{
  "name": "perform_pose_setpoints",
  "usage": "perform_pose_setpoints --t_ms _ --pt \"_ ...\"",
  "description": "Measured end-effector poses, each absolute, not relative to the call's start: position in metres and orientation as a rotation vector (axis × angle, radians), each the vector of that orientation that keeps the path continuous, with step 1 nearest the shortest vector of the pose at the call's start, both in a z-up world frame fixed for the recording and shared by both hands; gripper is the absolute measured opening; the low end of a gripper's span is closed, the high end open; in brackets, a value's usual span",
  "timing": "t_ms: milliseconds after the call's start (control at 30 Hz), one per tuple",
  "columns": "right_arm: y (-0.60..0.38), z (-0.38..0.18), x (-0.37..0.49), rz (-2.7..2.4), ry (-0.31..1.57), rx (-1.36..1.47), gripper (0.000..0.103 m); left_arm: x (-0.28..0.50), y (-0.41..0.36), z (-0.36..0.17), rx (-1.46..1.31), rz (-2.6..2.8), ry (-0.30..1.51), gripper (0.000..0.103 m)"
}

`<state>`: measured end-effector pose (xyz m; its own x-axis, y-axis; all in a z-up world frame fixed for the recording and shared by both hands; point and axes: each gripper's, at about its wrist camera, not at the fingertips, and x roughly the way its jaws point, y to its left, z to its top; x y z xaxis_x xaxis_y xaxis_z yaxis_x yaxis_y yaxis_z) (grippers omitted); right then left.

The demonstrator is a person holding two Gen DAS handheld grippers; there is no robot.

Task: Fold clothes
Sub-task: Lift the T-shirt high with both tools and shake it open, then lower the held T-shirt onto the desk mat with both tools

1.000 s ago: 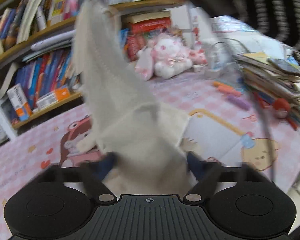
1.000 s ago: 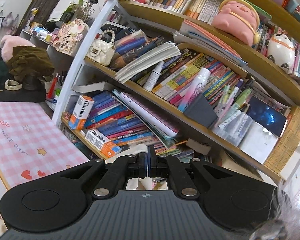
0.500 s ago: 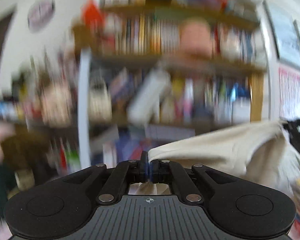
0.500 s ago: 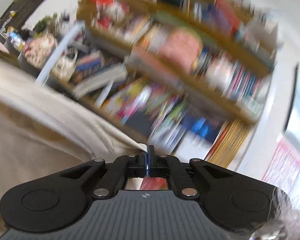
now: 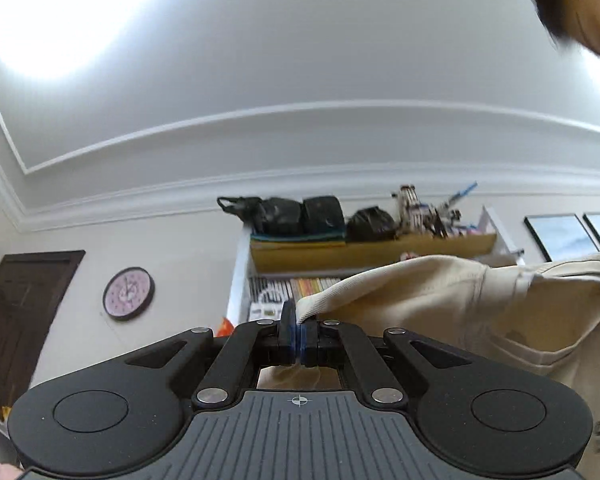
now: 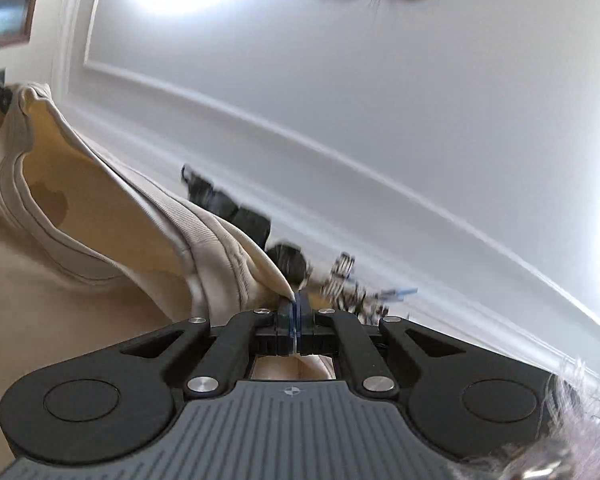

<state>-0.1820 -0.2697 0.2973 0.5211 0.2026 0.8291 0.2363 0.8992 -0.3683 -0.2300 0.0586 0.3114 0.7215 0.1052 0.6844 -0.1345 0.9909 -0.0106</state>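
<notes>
Left claw [image 5: 299, 334]: jaws pinched together on an edge of the beige garment [image 5: 452, 304], pointing up toward the ceiling [image 5: 300, 60].
Right claw [image 6: 295, 318]: jaws clamped on another edge of the same garment [image 6: 100, 216].
Garment: hangs off to the right of the left claw, and spreads left of the right claw with its ribbed hem leading into the jaws.
Beyond the left claw: bookshelf [image 5: 364, 254] with black bags [image 5: 296, 212] on top; wall clock [image 5: 128, 294] to the left.

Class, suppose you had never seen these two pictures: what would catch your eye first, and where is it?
The beige garment, pinched at one edge by the left gripper and at another by the right gripper, spreads between them. Above it is white ceiling with a bright glare; a purple wall clock hangs left of the bookshelf.
</notes>
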Motion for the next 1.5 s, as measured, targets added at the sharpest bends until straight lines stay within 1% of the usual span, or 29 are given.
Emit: perform_pose_setpoints --t_ms 33,133,233,333,400,467,533,567,633,733,867,1033,1167,1500 --pt "-0.27 0.298 -0.182 -0.014 -1.039 -0.464 0.002 -0.222 0.062 0.309 0.035 0.13 -0.724 0.001" --pt "-0.268 0.297 -0.172 0.019 -1.002 -0.448 0.002 -0.179 0.075 0.291 0.022 0.119 -0.563 0.001" --pt "-0.265 0.291 -0.143 0.072 -0.864 -0.461 0.002 -0.136 0.089 0.273 0.008 0.107 -0.401 0.001" --pt "-0.257 0.266 -0.096 0.133 -0.64 -0.503 0.002 -0.093 0.102 0.256 -0.005 0.095 -0.24 0.001" --pt "-0.246 0.235 -0.054 0.179 -0.455 -0.548 0.002 -0.06 0.112 0.234 -0.021 0.088 -0.106 0.001" --pt "-0.232 0.191 -0.012 0.241 -0.242 -0.561 0.002 -0.012 0.127 0.185 -0.054 0.086 0.096 0.001" --pt "-0.211 0.137 0.028 0.304 -0.032 -0.548 0.002 0.025 0.139 0.135 -0.081 0.095 0.256 0.001" --pt "-0.203 0.108 0.047 0.318 0.051 -0.559 0.002 0.043 0.144 0.11 -0.095 0.095 0.324 0.001" --pt "-0.187 0.056 0.074 0.321 0.157 -0.613 0.002 0.072 0.147 0.075 -0.082 0.093 0.413 0.001" --pt "-0.179 0.025 0.109 0.302 0.273 -0.616 0.002 0.11 0.148 0.046 -0.067 0.068 0.484 0.001" --pt "-0.173 0.018 0.158 0.253 0.325 -0.602 0.002 0.166 0.148 0.034 -0.069 0.032 0.547 0.001" --pt "-0.161 0.017 0.218 0.221 0.372 -0.597 0.002 0.217 0.146 0.01 -0.037 -0.008 0.607 0.001" --pt "-0.155 0.005 0.253 0.211 0.424 -0.613 0.002 0.244 0.143 -0.004 -0.041 -0.033 0.646 0.001" --pt "-0.141 -0.011 0.296 0.178 0.472 -0.648 0.002 0.285 0.138 -0.021 -0.061 -0.019 0.678 0.001"
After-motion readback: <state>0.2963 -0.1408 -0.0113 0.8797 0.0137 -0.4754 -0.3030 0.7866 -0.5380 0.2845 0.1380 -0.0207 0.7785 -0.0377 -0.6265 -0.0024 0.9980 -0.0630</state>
